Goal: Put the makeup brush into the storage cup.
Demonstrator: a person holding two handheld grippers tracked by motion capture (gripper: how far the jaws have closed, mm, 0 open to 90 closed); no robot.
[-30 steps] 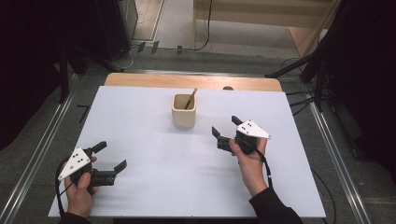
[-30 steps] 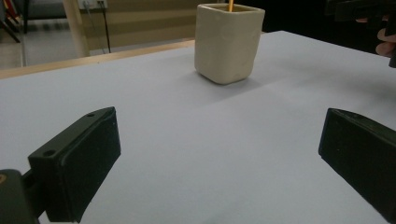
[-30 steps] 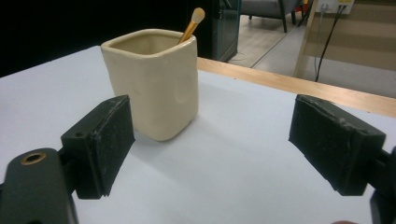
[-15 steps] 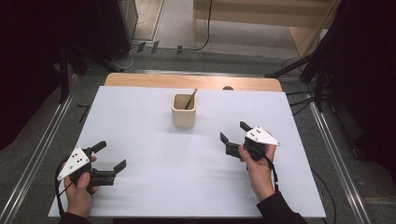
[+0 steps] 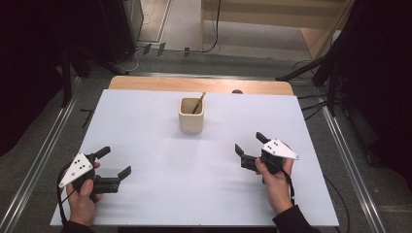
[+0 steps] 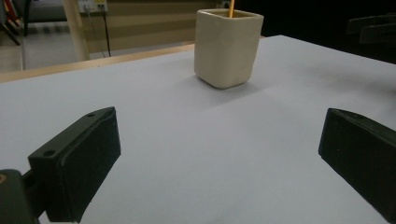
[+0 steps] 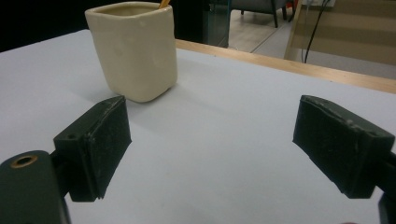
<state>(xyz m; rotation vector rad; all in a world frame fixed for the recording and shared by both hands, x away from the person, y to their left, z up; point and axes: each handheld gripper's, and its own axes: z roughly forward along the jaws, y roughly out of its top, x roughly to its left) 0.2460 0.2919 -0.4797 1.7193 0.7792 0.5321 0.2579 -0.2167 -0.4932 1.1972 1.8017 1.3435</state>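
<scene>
Cream ceramic cup (image 5: 191, 115) standing upright toward the far middle of the white table (image 5: 145, 121), holding a thin wooden stick (image 5: 198, 103) leaning against its rim. Sitting well apart from both grippers, touching neither. Right gripper (image 5: 248, 149) hovering near and to the right of the cup, jaws spread wide, gripping nothing, pointing toward the cup with the cup showing beyond its jaw in the right gripper view (image 7: 132, 49). Left gripper (image 5: 115, 162) resting farther off, near and to the left of the cup, jaws likewise gaping wide and empty, facing the cup (image 6: 228, 46).
</scene>
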